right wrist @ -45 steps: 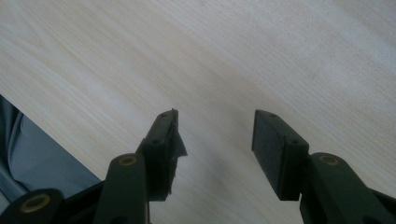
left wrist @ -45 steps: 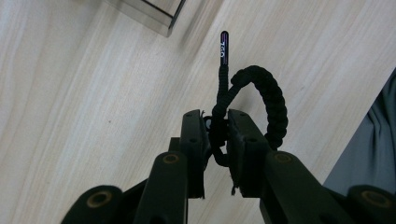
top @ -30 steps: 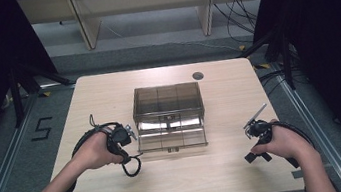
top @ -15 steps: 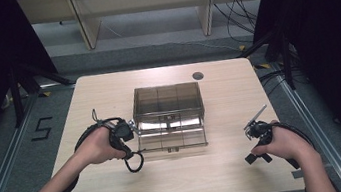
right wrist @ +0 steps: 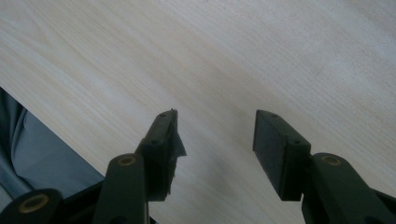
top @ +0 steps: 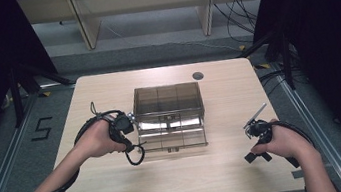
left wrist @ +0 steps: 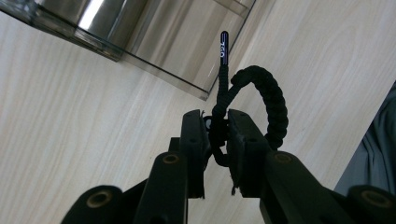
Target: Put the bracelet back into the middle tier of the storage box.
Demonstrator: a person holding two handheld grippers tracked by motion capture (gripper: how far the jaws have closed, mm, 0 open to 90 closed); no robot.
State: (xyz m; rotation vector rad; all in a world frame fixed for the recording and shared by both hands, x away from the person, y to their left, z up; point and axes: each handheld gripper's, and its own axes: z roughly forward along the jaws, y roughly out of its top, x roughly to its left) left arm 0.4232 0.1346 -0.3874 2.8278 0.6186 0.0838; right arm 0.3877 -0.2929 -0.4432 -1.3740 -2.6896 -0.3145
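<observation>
Your left tongs are clenched on a black braided cord bracelet, likely to carry it to the smoky clear plastic drawer box mid-surface just beside them. Its loop hangs free, with a slim black tag upright. Your right tongs rest released, holding nothing, over bare pale wooden surface.
</observation>
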